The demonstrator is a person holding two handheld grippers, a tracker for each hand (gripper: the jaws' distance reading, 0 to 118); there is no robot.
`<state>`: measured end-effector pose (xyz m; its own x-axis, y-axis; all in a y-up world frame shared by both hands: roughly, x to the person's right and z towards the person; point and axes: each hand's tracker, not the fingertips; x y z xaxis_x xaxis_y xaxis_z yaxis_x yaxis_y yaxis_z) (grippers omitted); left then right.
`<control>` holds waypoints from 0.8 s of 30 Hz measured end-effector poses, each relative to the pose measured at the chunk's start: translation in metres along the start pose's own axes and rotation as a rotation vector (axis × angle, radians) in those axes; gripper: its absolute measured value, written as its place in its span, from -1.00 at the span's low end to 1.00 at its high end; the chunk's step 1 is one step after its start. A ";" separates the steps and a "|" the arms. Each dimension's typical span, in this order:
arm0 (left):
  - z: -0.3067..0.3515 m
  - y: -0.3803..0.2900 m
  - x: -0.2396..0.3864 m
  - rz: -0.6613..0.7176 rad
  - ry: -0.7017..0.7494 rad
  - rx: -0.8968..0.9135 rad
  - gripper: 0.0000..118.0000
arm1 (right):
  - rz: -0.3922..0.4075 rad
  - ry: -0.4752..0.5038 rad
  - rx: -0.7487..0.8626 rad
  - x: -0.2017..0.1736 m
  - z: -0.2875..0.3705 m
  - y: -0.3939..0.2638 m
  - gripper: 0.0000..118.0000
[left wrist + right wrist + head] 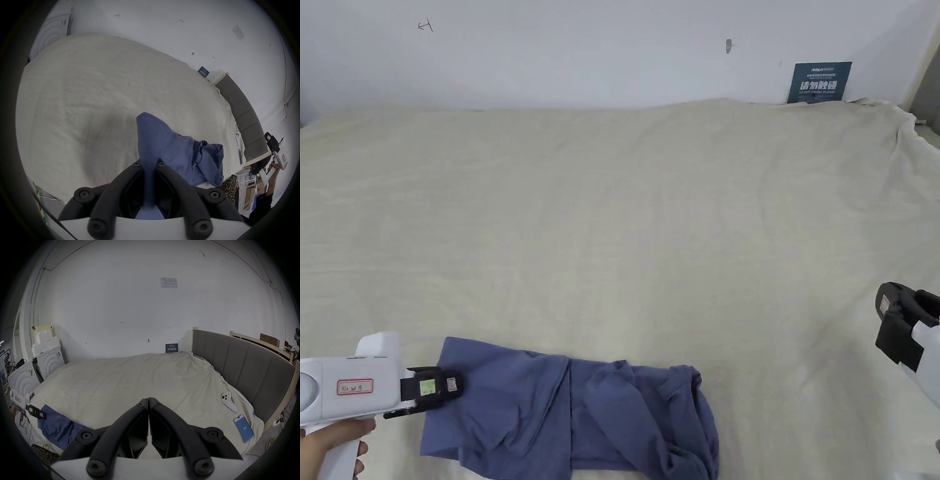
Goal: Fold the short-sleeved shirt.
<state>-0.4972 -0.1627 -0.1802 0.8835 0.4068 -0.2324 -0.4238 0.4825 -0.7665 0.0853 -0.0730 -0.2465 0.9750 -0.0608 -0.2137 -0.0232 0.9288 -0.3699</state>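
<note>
White wall backs a bed covered with a cream sheet, and a grey padded headboard runs along the bed's side, ahead and to the right of the right hand-held gripper.

Farthest left, a hand holds the left hand-held gripper low over the near edge of the bed. In the left gripper view its jaws are pinched on a fold of the blue short-sleeved shirt, the cloth running between them and rising to a peak just ahead of the tips. From that hand-held gripper the shirt spreads away to its right, rumpled and partly doubled over, lying along the near edge of the bed, with a bunched end farthest from the jaws.

Well to the right of the shirt, the right hand-held gripper hangs apart from the cloth. Its jaws are pressed together on nothing, pointing across the bed toward the wall.

Ahead and right of it, a white controller lies on the sheet near the headboard, and a smartphone with a lit blue screen lies just nearer than that. A dark blue sign leans against the wall at the bed's far corner.
</note>
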 end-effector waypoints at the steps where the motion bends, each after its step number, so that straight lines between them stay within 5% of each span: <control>1: 0.002 0.000 0.007 0.008 -0.007 -0.002 -0.87 | 0.000 0.002 -0.001 0.000 0.000 0.000 -1.00; 14: -0.045 0.006 0.185 -0.158 -0.172 -0.127 -0.87 | -0.018 0.010 0.008 0.008 0.008 -0.003 -1.00; 24: -0.150 -0.038 0.277 -0.367 -0.118 -0.324 -0.87 | -0.036 -0.037 0.009 0.028 0.022 -0.007 -1.00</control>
<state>-0.2068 -0.1850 -0.3053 0.9261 0.3496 0.1419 0.0105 0.3520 -0.9359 0.1179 -0.0734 -0.2303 0.9827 -0.0807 -0.1664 0.0139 0.9295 -0.3685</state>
